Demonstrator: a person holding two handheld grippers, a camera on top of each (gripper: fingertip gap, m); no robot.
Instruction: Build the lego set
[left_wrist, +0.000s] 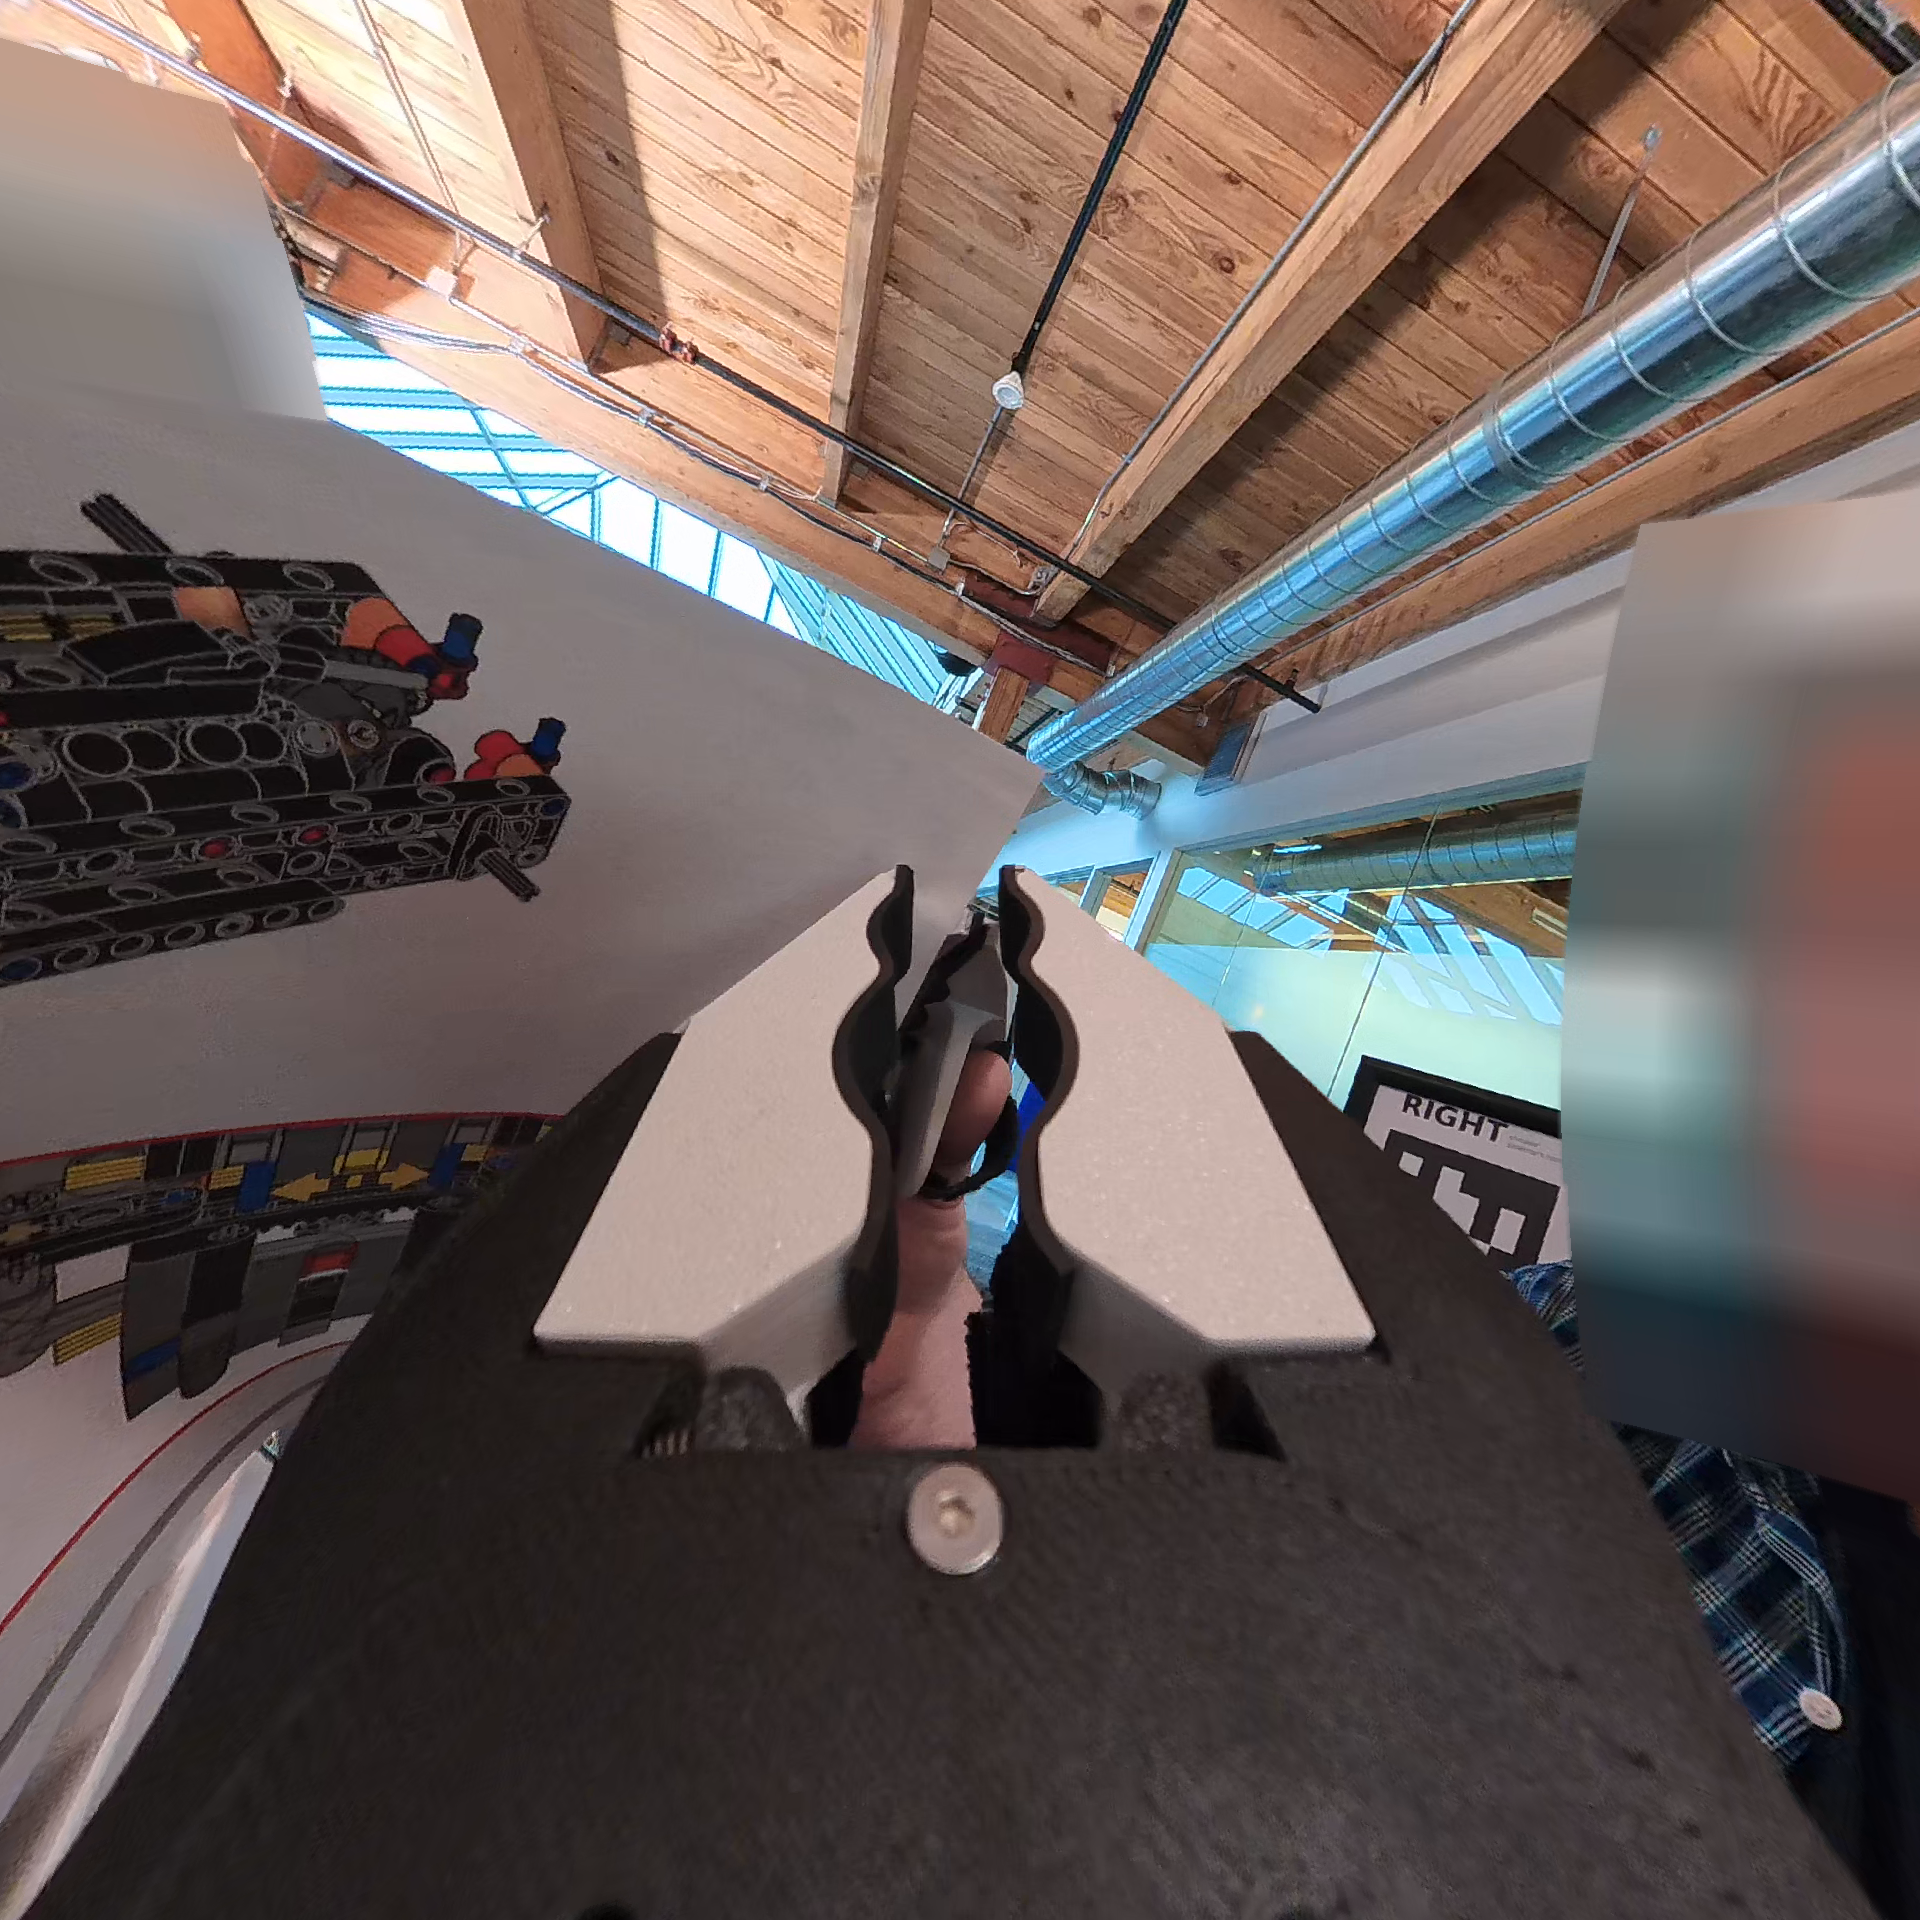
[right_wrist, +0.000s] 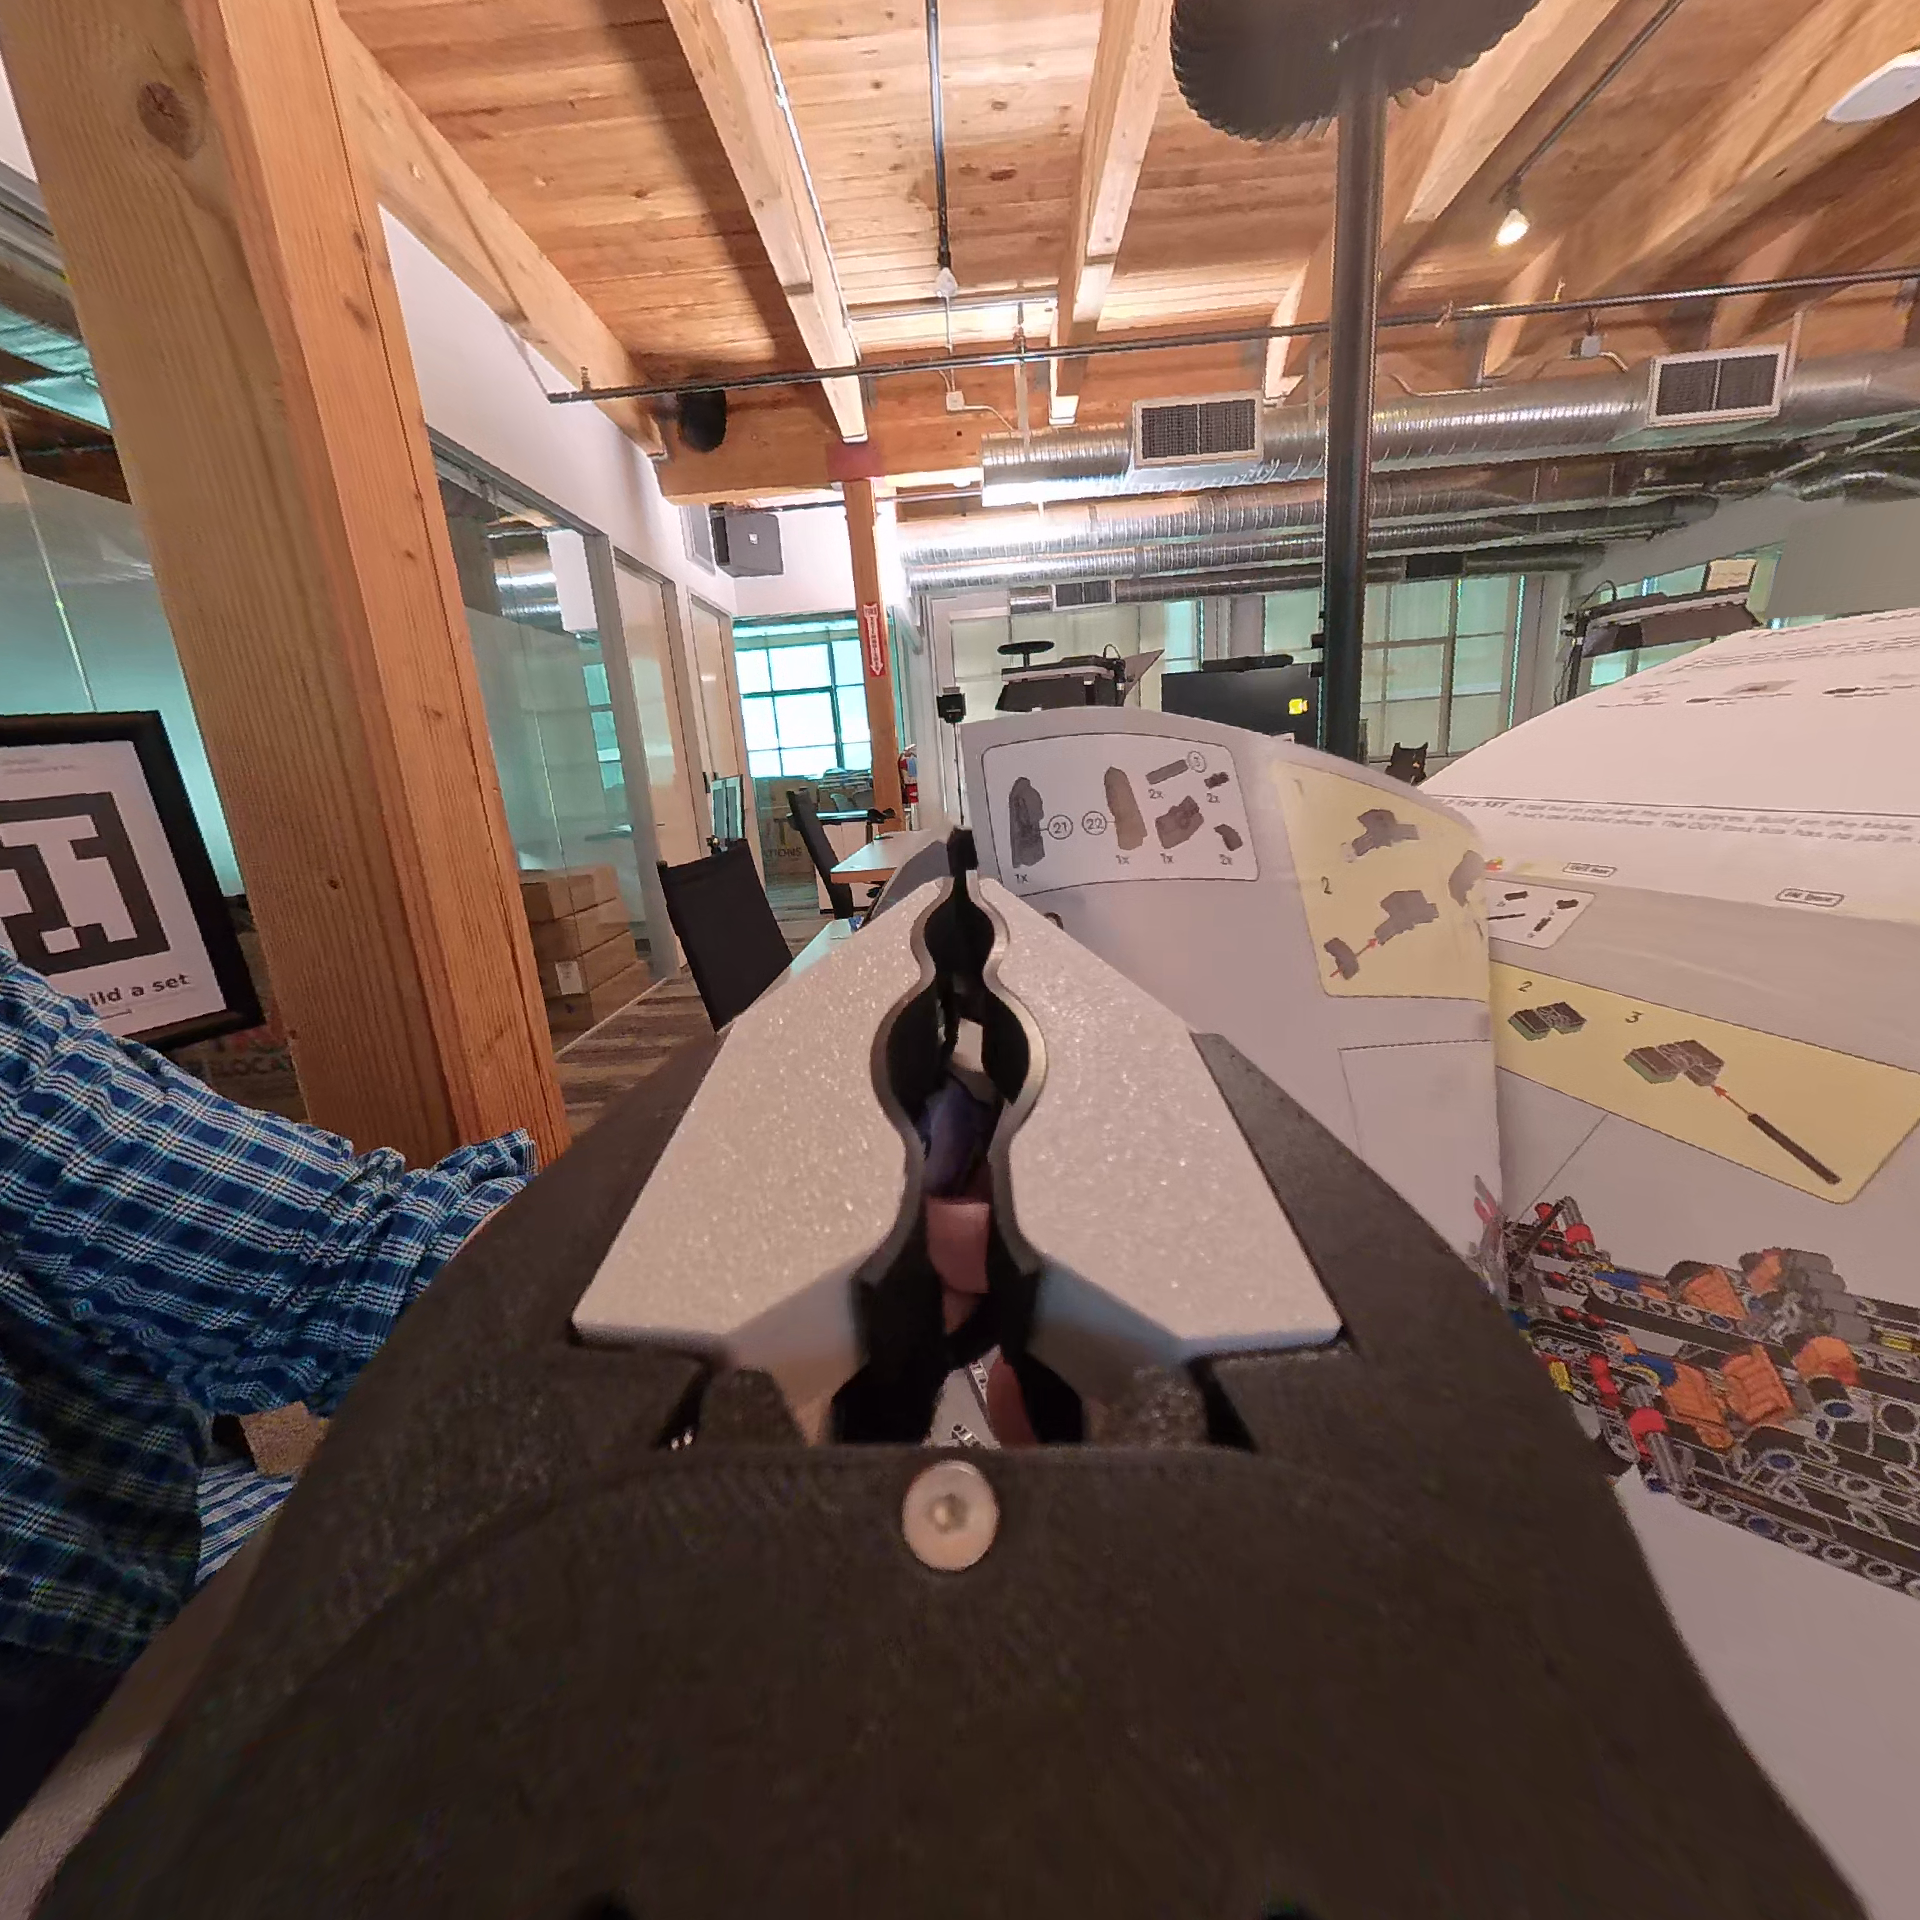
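Observation:
The instruction booklet (right_wrist: 1621, 997) stands open at the right of the right wrist view, its pages curved upward. One page (left_wrist: 582, 727) with printed model drawings is lifted at the left of the left wrist view. My left gripper (left_wrist: 958, 883) points up toward the ceiling. Its jaws are almost closed and pinch that page's corner. My right gripper (right_wrist: 961, 883) is shut just left of the booklet. A small black piece (right_wrist: 962, 844) sticks out from its tips; I cannot tell what it is. No table or loose bricks show.
A thick wooden post (right_wrist: 281, 582) stands at the left, beside a framed marker card (right_wrist: 94, 883) and a person's blue plaid sleeve (right_wrist: 187, 1278). A black pole (right_wrist: 1351, 436) rises behind the booklet. A second marker card (left_wrist: 1475, 1174) is right of my left gripper. My two grippers' fingertips are within a few centimetres of each other.

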